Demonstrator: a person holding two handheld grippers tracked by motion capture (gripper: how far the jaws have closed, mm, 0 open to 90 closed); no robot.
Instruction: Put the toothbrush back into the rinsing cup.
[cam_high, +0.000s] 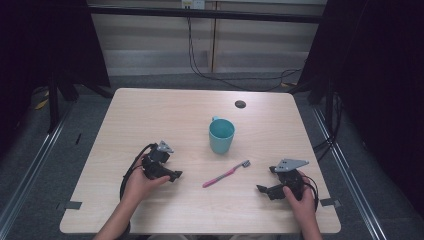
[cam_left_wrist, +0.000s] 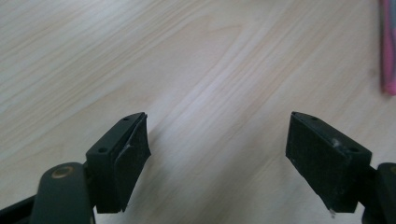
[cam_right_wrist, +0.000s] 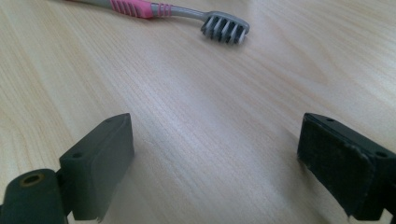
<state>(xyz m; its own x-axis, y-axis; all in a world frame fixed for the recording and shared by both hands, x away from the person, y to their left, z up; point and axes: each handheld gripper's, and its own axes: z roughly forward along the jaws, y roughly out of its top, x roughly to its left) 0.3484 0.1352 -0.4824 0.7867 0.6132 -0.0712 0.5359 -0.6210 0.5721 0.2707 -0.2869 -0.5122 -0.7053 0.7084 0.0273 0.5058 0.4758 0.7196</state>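
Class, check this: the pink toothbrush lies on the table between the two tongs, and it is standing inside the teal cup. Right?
Not quite. The toothbrush lies flat on the table, apart from the teal cup, as the high view shows. It does lie between the left tongs and right tongs.

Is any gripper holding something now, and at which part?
Nothing is held: left gripper and right gripper are open and empty; the toothbrush lies on the table.

table (cam_high: 150, 115): matt pale wood-grain | toothbrush (cam_right_wrist: 140, 8): ribbed pink plastic | cup (cam_high: 221, 136): smooth teal plastic

Toothbrush (cam_left_wrist: 387, 46) blurred, cut off at right edge.
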